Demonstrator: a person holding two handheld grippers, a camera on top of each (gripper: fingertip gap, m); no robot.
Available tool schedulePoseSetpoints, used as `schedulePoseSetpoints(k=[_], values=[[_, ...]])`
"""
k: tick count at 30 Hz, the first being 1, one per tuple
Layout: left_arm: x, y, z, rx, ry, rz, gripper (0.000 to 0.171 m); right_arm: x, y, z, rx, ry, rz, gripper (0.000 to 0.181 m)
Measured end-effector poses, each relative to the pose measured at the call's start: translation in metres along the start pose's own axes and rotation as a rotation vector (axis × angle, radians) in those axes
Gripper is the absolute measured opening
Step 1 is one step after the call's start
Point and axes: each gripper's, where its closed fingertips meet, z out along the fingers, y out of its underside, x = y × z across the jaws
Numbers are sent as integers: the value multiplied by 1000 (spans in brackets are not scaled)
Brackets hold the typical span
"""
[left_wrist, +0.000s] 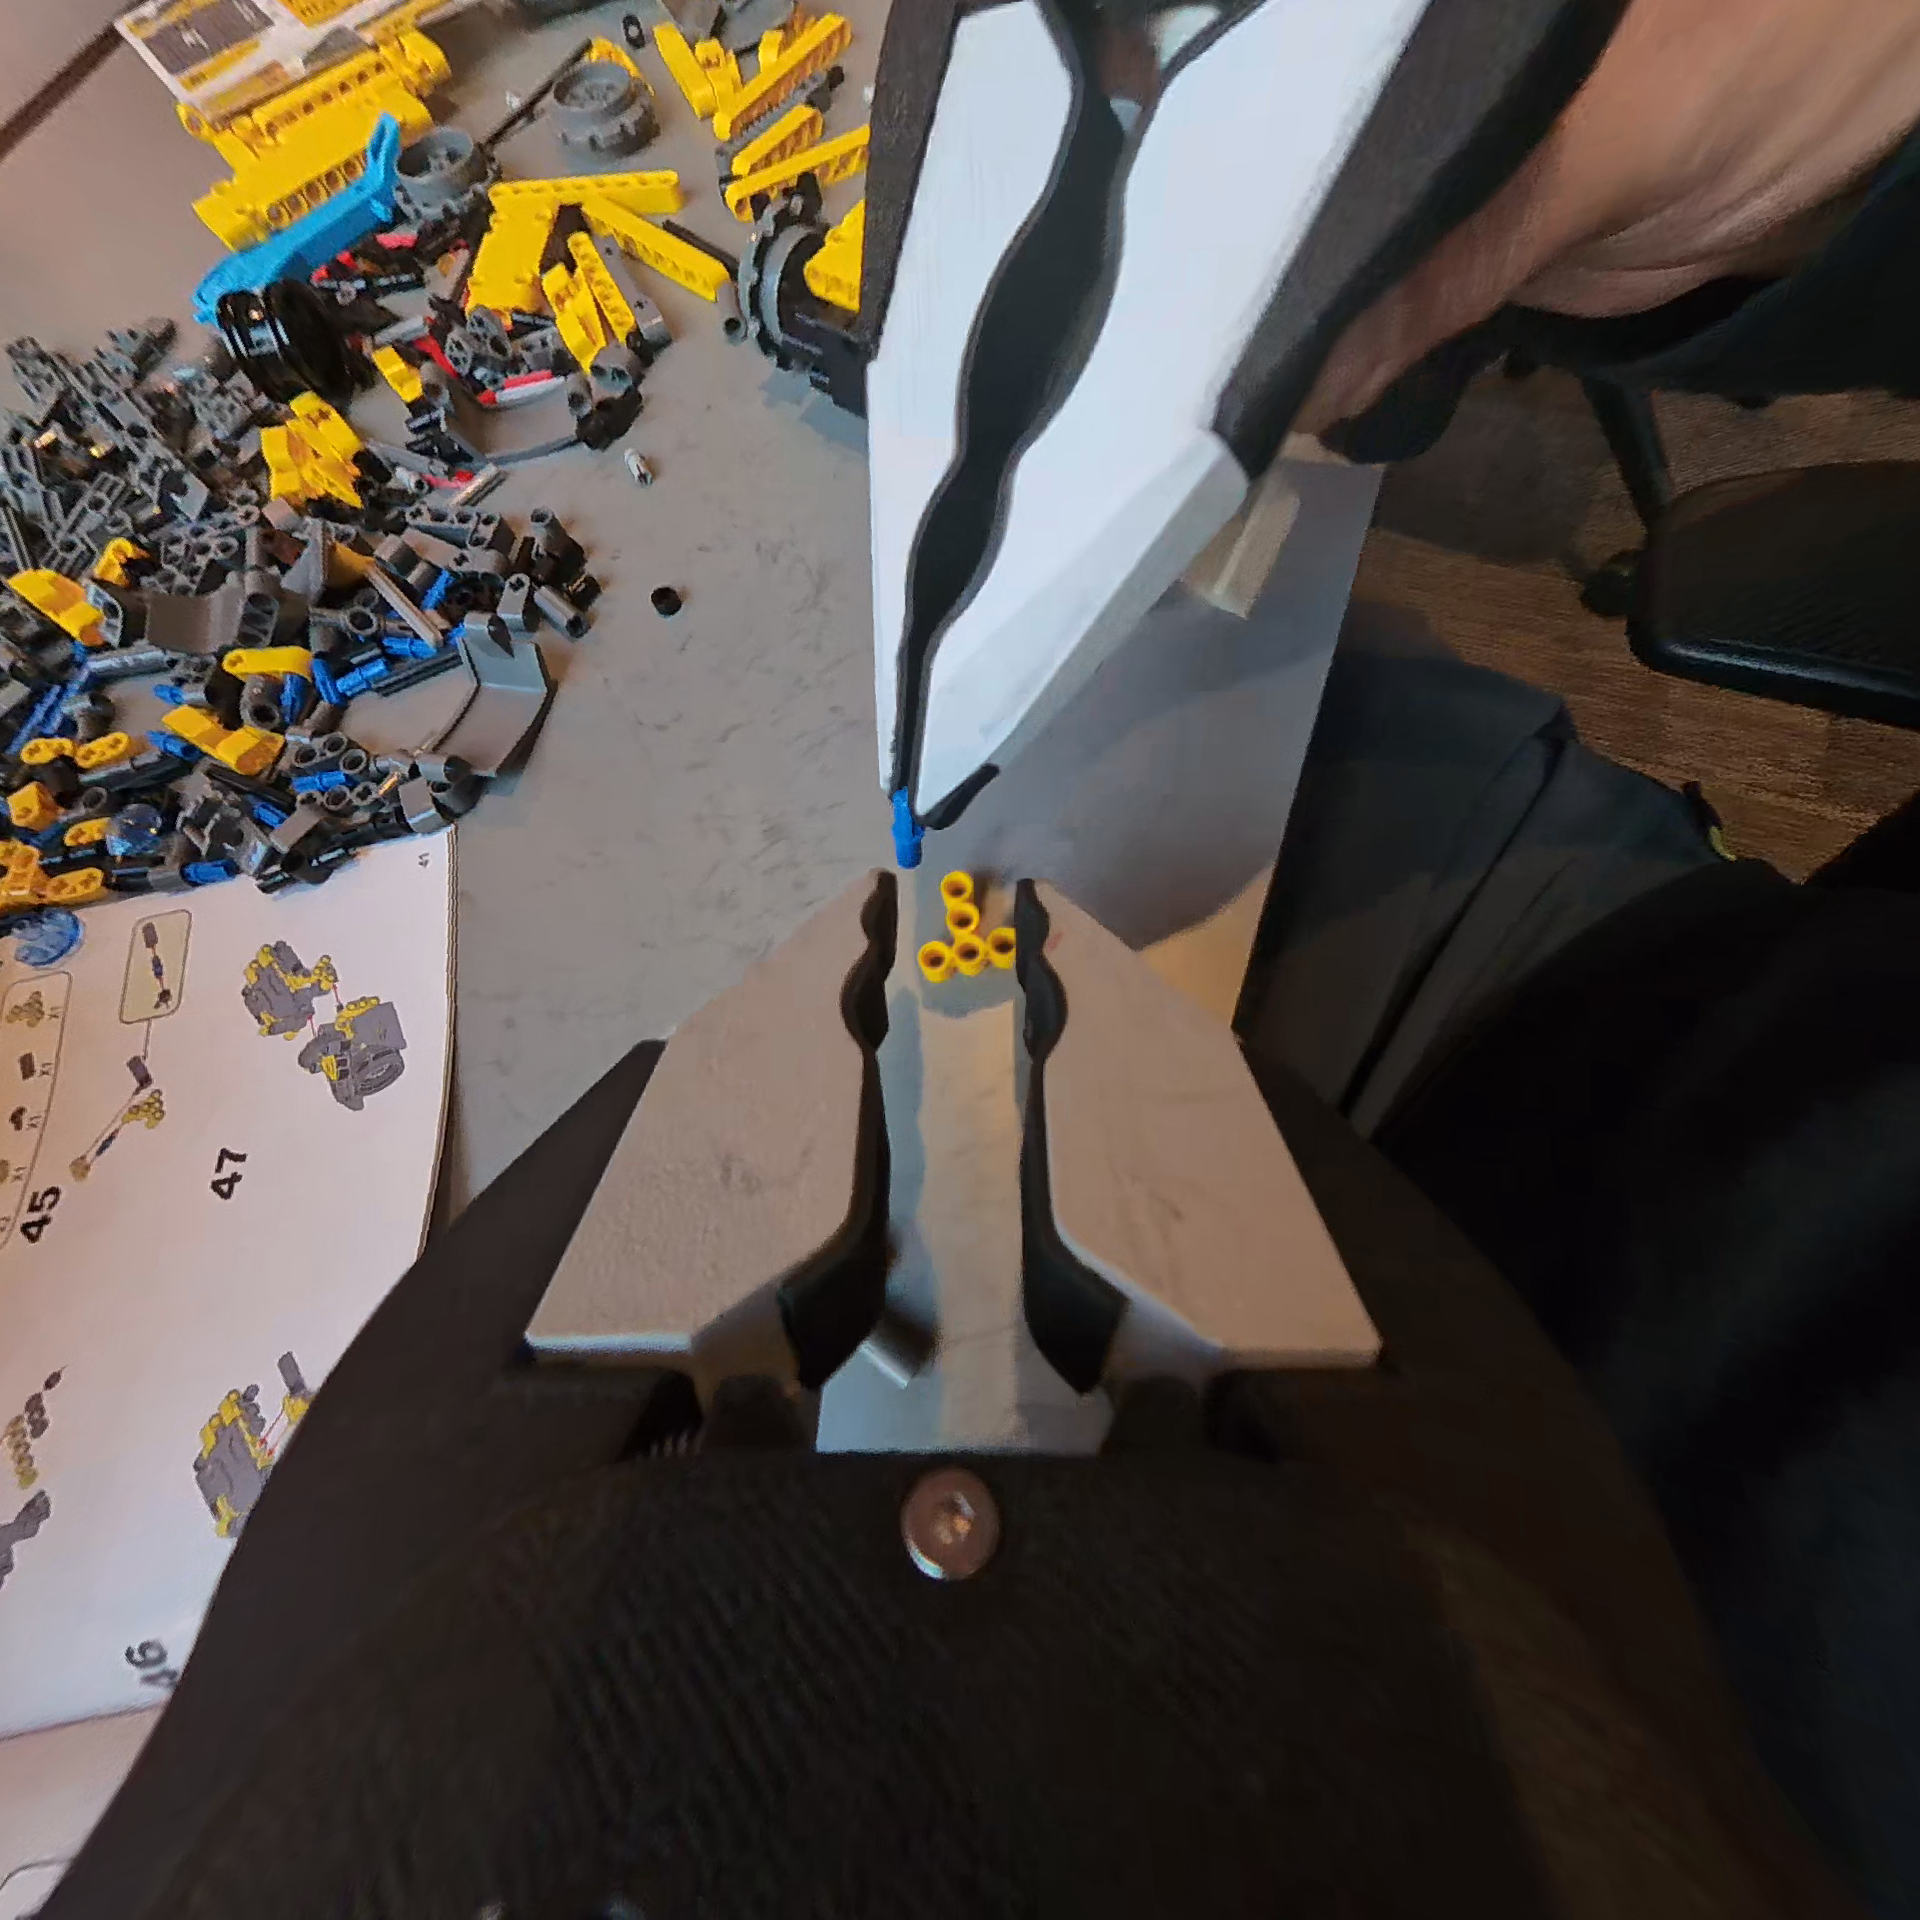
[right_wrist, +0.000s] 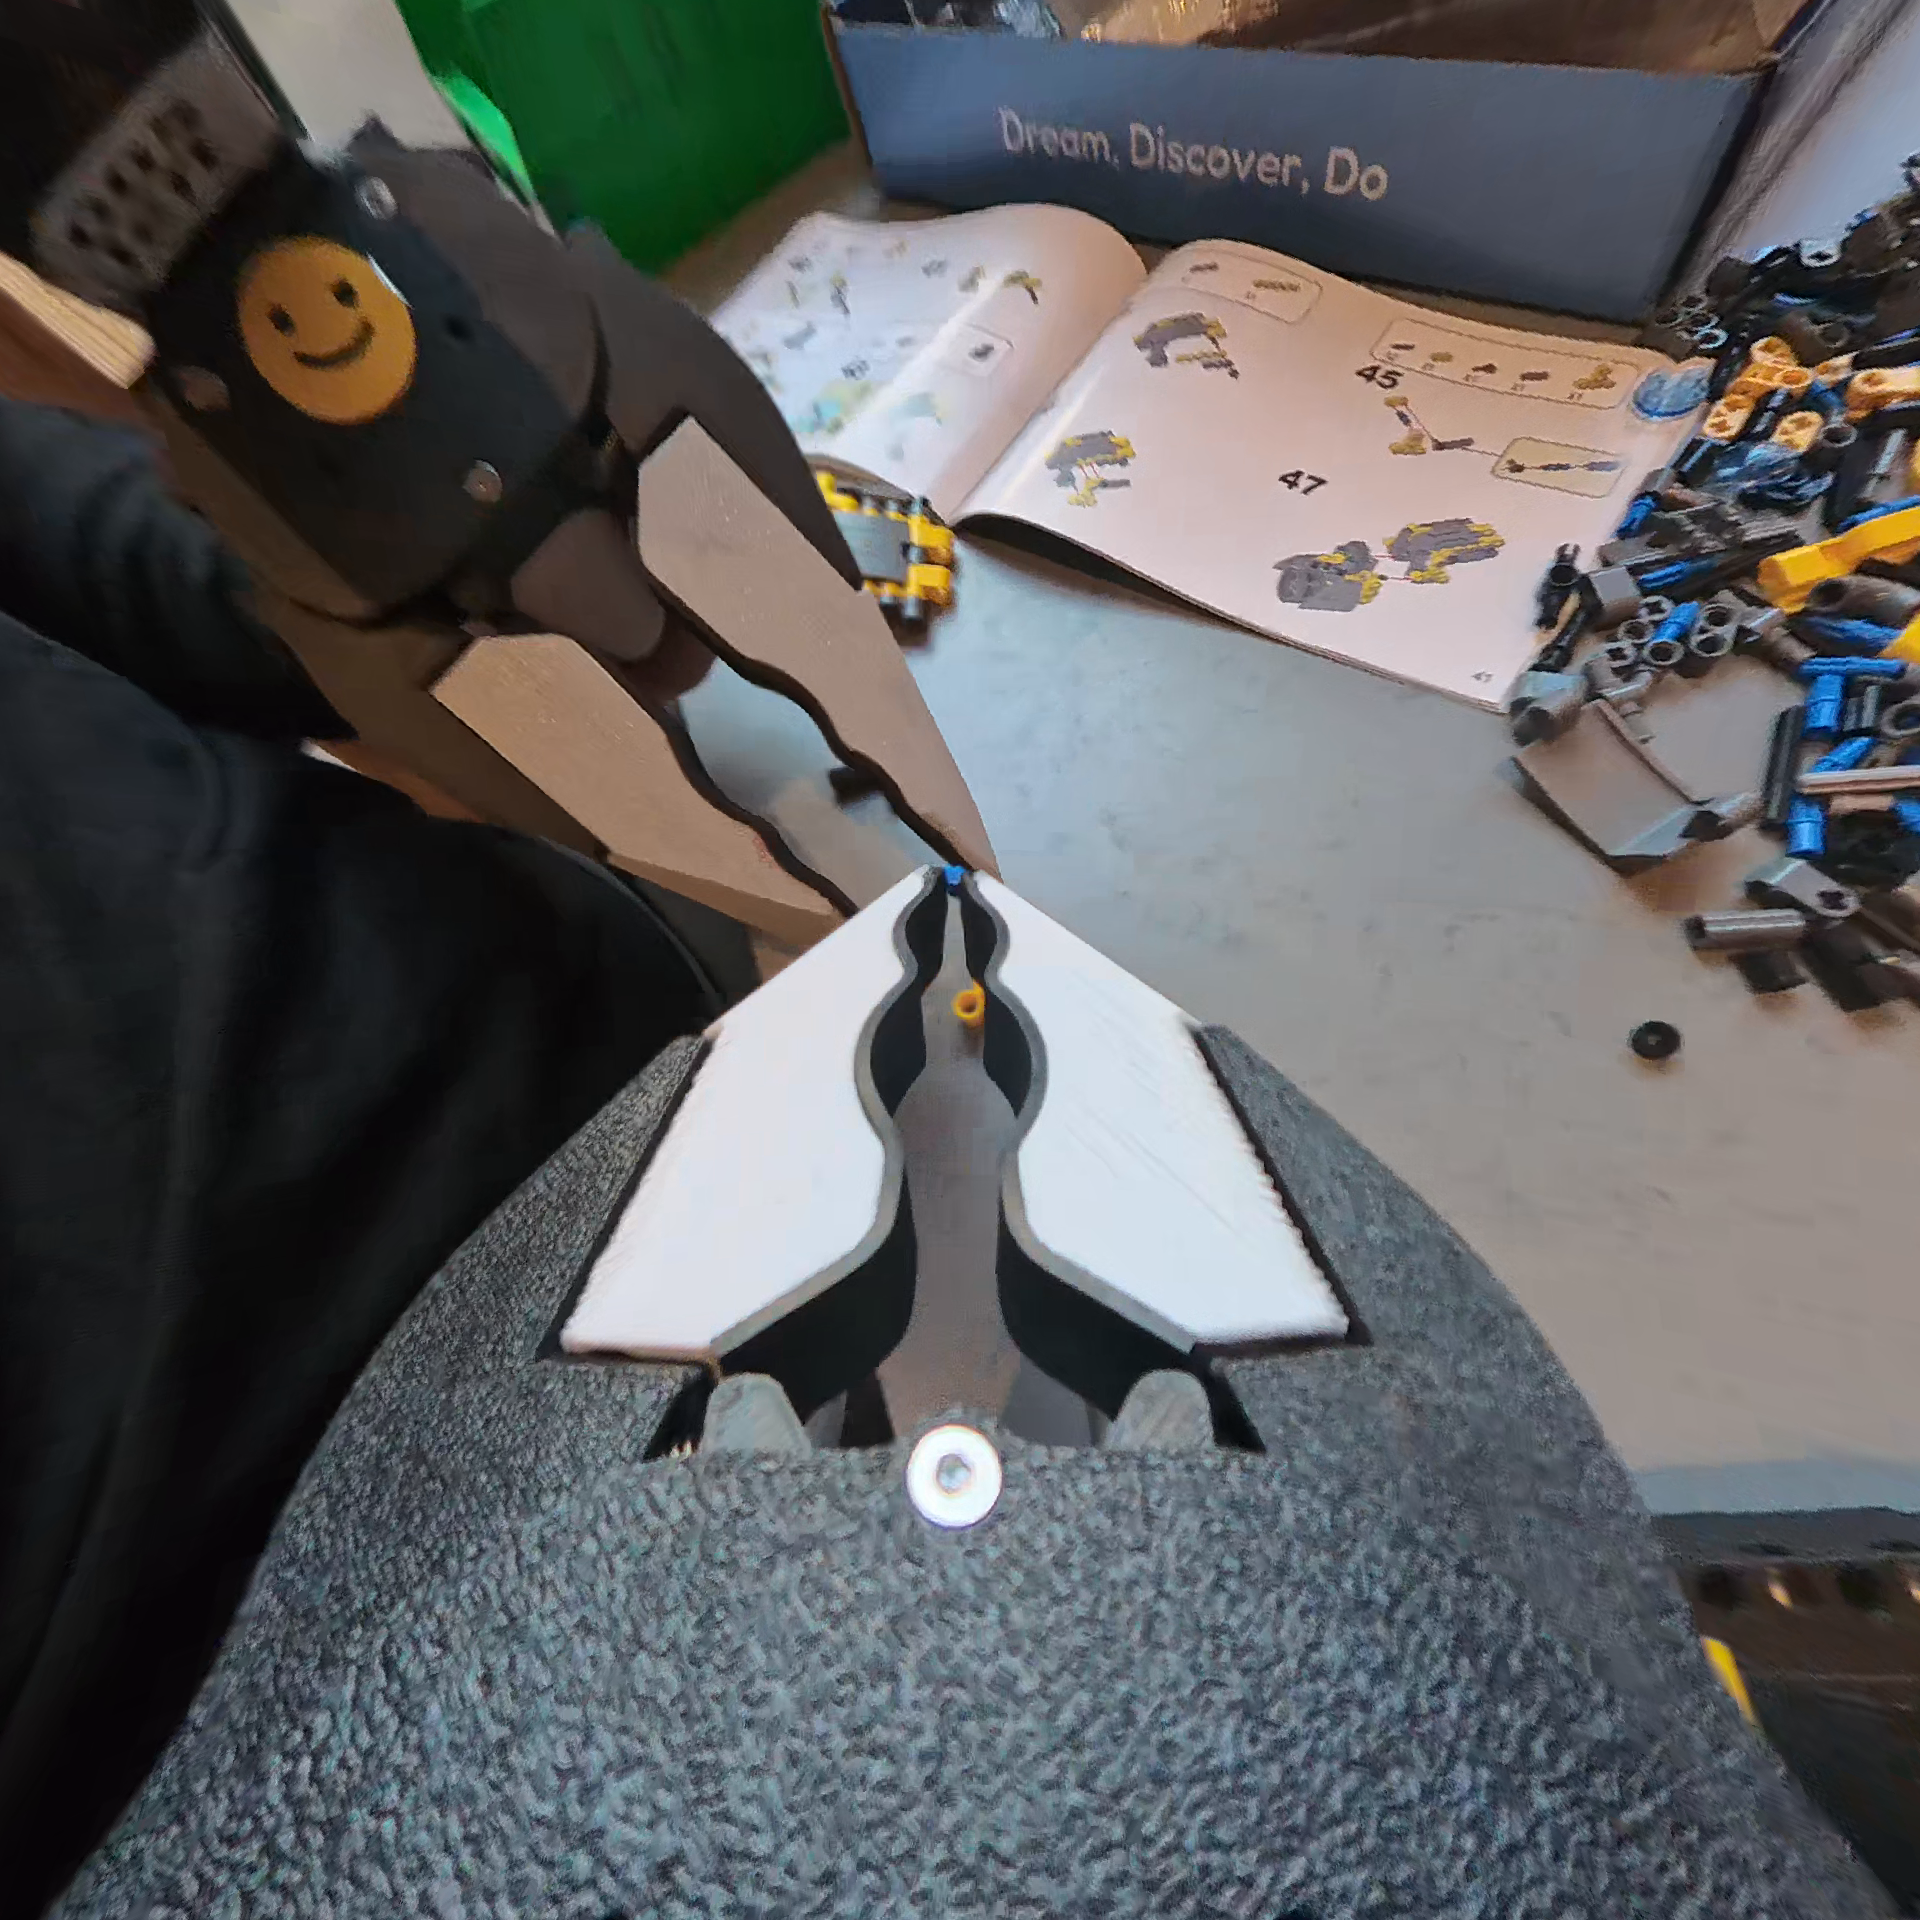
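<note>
My right gripper (left_wrist: 914, 805) has white fingers and comes down from above in the left wrist view. It is shut on a small blue pin (left_wrist: 906, 828), which sticks out below its tips. The pin also shows in the right wrist view (right_wrist: 953, 881) at the tips of the right gripper (right_wrist: 953, 894). My left gripper (left_wrist: 954, 888) has grey fingers set apart. A small yellow beam with several holes (left_wrist: 966, 935) lies on the grey table (left_wrist: 675, 831) between its tips. The pin hangs just above and left of the beam. The beam shows through the right gripper's gap (right_wrist: 968, 1003).
A pile of grey, black, blue and yellow pieces (left_wrist: 208, 644) and yellow beams (left_wrist: 623, 229) lie on the left. An open instruction booklet (left_wrist: 208, 1143) lies near it. A small black ring (left_wrist: 665, 600) lies alone. A dark blue box (right_wrist: 1247, 135) stands behind. The table edge and a chair (left_wrist: 1766, 582) are at right. My two grippers' fingertips are within a few centimetres of each other.
</note>
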Motion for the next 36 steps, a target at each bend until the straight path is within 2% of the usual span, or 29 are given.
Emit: schedulePoseSetpoints(k=[5,17,22,29,36], values=[[3,-9,-1,44,-4,14,17,-8,-4,-7,86,-143,149,1],[-1,-10,-4,61,-7,17,1,-7,-1,-4,108,-167,192,1],[2,-6,-4,45,-2,48,1,-10,4,-4,68,-145,128,1],[2,-5,-4,28,-23,88,1,-9,10,-1,-31,-24,-81,6],[4,-4,-3,15,-28,106,0,-10,8,-2,-33,-25,-84,6]])
